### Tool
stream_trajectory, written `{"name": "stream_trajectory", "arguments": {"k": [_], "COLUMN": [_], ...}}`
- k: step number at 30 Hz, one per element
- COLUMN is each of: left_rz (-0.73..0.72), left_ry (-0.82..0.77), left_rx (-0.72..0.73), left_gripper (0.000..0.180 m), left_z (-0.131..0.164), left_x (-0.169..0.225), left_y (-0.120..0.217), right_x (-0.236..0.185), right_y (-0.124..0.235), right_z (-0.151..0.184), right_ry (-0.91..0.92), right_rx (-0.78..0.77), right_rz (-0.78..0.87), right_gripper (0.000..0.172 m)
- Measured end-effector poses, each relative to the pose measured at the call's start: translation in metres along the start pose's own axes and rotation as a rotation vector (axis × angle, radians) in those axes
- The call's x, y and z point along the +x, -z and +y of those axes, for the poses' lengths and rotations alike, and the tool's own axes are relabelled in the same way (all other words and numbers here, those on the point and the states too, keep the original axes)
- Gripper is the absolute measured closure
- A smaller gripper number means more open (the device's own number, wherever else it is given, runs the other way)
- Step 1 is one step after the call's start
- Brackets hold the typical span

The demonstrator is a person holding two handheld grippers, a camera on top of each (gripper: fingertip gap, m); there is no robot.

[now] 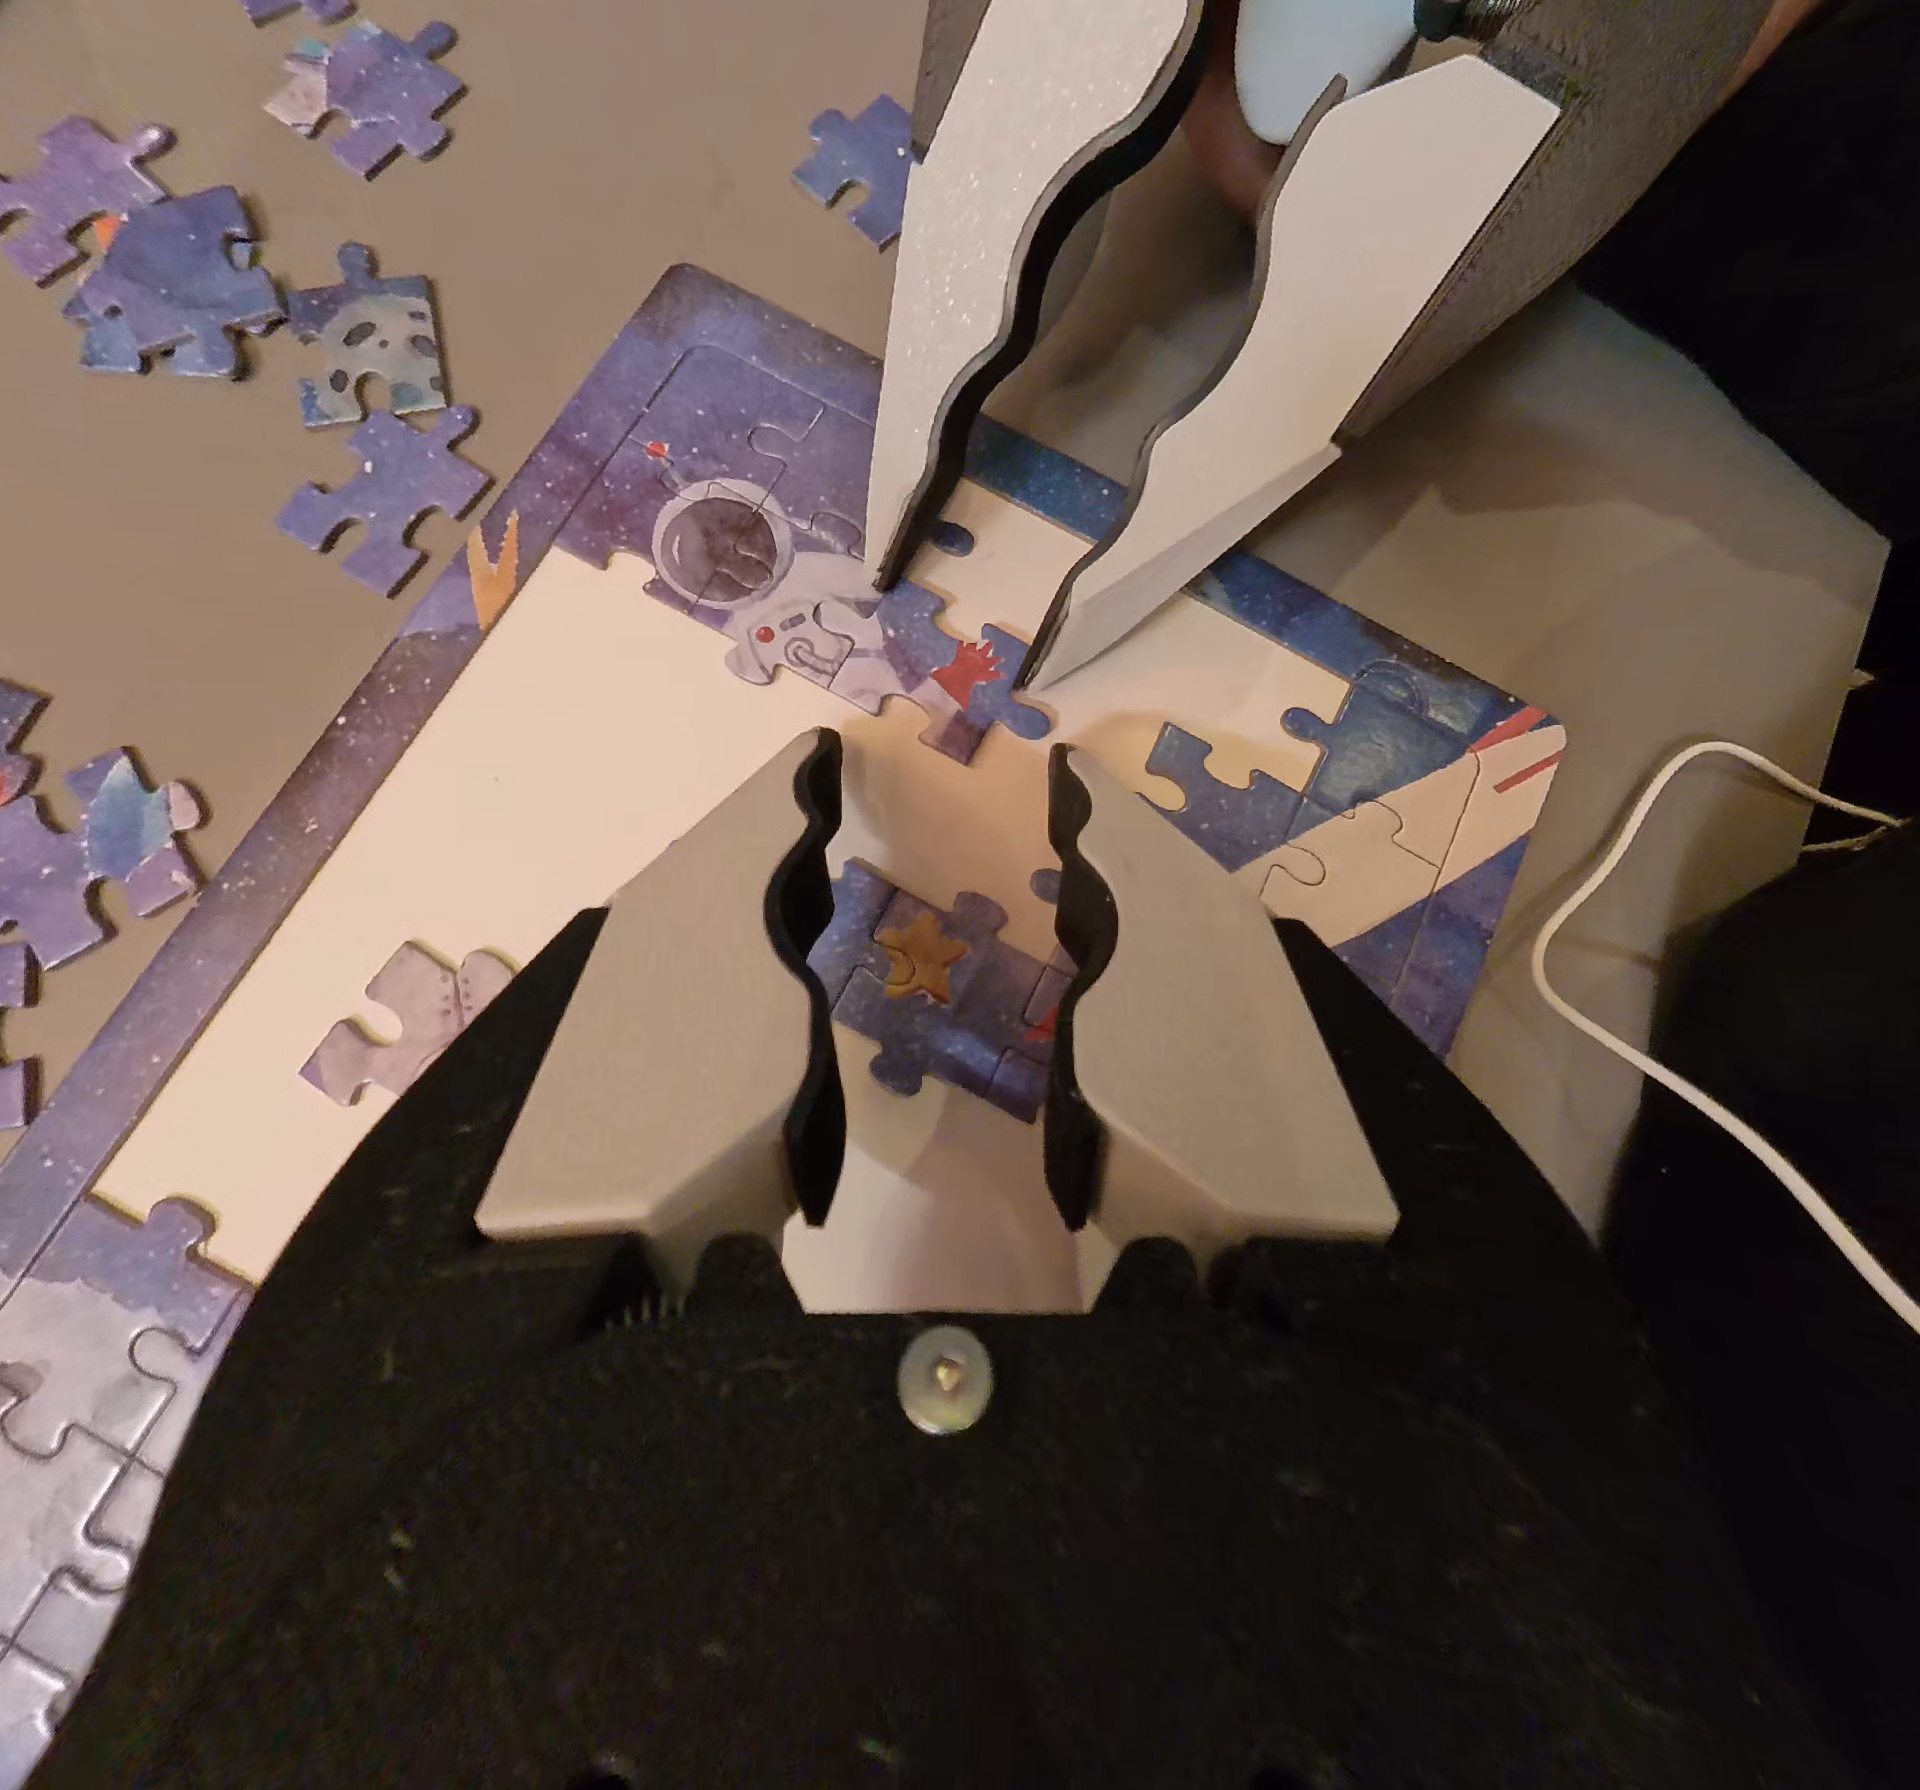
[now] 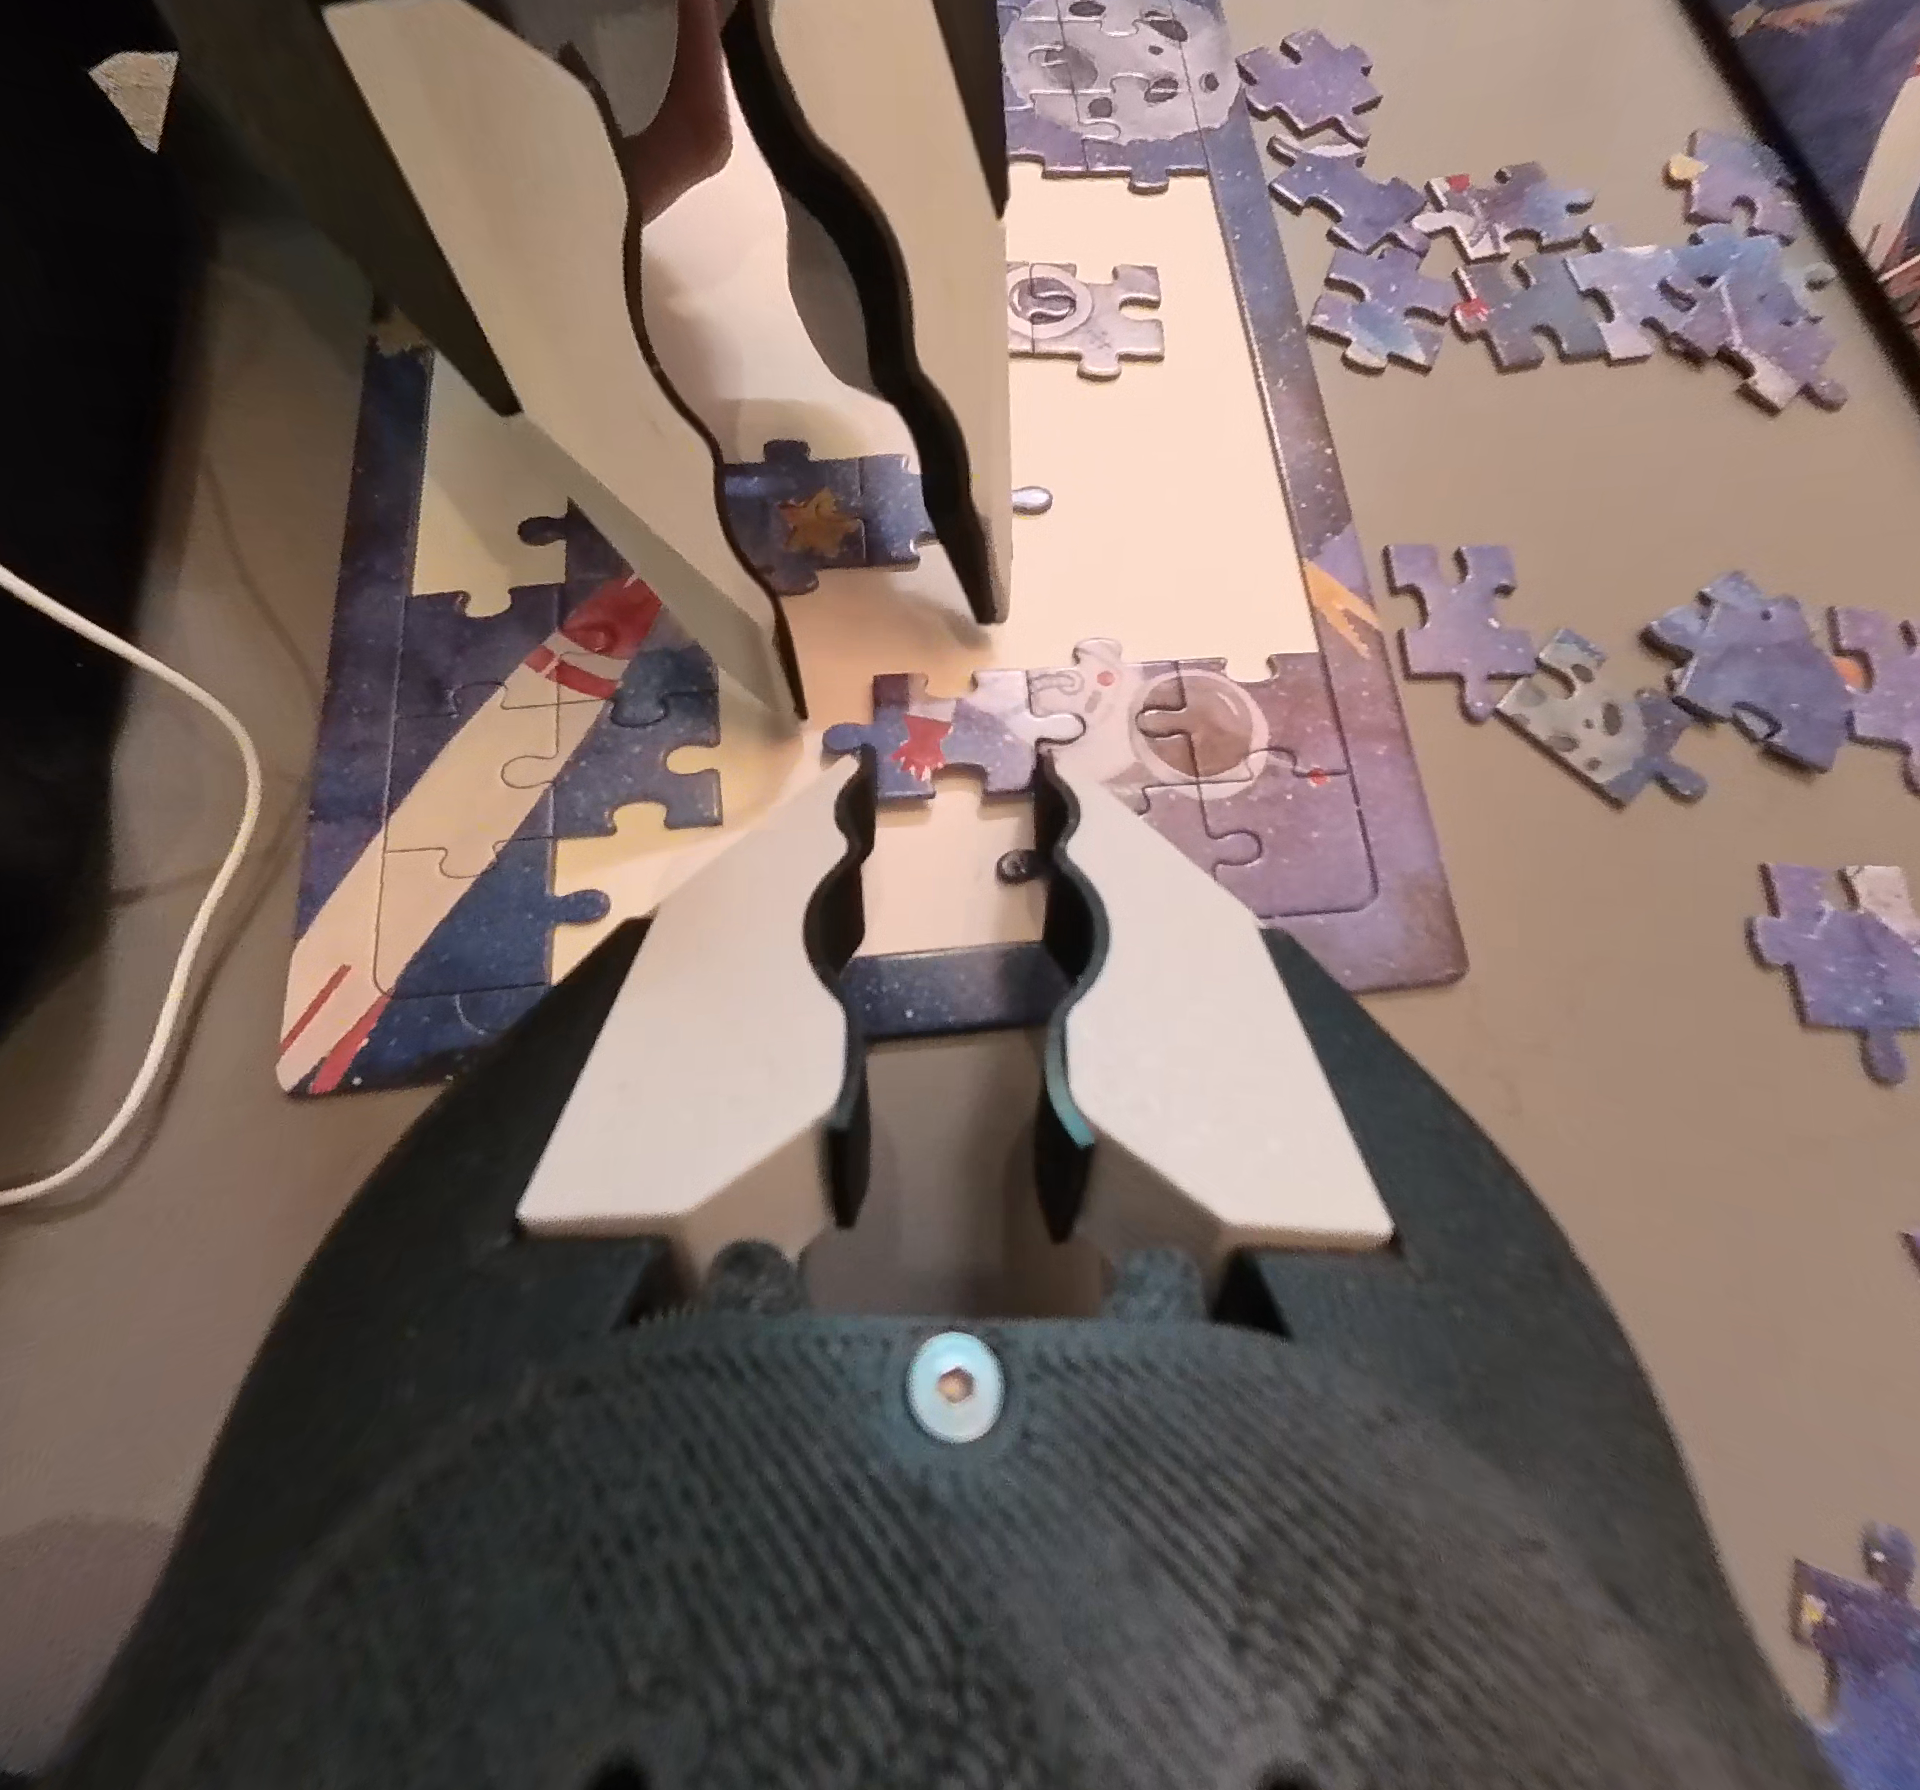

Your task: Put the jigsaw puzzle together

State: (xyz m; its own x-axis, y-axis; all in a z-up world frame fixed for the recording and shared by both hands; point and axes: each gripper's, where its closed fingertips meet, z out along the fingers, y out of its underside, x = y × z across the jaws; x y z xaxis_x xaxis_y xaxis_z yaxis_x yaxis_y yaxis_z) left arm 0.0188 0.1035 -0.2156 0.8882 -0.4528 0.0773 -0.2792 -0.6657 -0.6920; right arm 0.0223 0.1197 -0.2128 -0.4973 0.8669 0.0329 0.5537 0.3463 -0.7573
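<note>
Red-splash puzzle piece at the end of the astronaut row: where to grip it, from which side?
Judging by its pose: the red-splash piece lies flat on the tray, locked to the astronaut row on one side. Come from above and pinch across its two free edges, the ones without a neighbour, where the right gripper stands open. Avoid the thin tab at its outer end.

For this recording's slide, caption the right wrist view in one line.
Two open claws, right and left, flank a red-marked puzzle piece on the half-filled tray.
</note>
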Motion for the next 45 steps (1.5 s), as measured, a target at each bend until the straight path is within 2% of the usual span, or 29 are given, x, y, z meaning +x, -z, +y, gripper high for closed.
{"name": "stream_trajectory", "arguments": {"k": [7, 14, 27, 45], "left_rz": [0.037, 0.135, 0.129, 0.013], "left_ry": [0.037, 0.149, 0.139, 0.088], "left_rx": [0.047, 0.094, 0.091, 0.125], "left_gripper": [0.141, 0.135, 0.137, 0.163], "left_z": [-0.006, -0.013, -0.011, -0.017], "left_x": [0.001, 0.005, 0.004, -0.009], "left_y": [0.002, -0.001, 0.000, 0.002], "right_x": [0.000, 0.001, 0.011, 0.018], "right_y": [0.001, 0.002, 0.013, 0.020], "right_z": [-0.001, -0.002, -0.016, -0.025], "right_ry": [-0.032, -0.073, -0.068, -0.020], "right_rx": [0.013, 0.034, 0.120, 0.161], "right_rz": [-0.020, -0.037, 0.015, 0.093], "right_gripper": [0.144, 0.144, 0.149, 0.154]}}
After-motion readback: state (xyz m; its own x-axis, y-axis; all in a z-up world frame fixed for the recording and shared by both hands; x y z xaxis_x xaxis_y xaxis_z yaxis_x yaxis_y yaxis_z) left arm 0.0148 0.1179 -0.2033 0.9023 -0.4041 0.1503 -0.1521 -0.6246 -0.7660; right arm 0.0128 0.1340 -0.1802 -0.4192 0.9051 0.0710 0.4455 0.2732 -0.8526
